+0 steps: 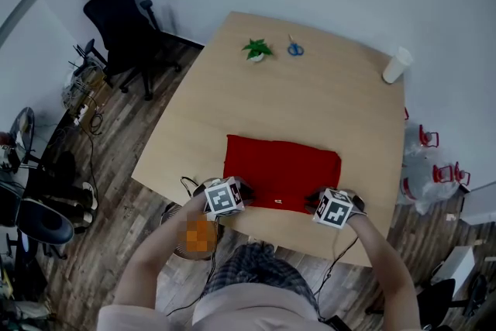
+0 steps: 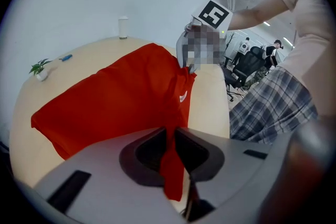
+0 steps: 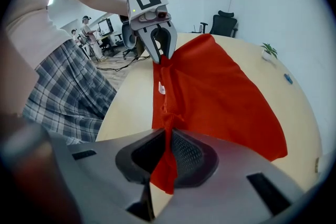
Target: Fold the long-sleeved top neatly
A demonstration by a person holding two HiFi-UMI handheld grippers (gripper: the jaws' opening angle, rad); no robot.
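A red long-sleeved top lies folded into a rectangle near the table's front edge. My left gripper is shut on its near left corner, and red cloth hangs pinched between the jaws in the left gripper view. At the near right corner my right gripper is shut on the top too. The near edge is stretched between both grippers and slightly raised off the table. A small white label shows along that edge. Across the top, the left gripper appears in the right gripper view.
On the far side of the wooden table stand a small potted plant, blue scissors and a white cup. A black office chair stands at the left, red-and-white items on the floor at the right.
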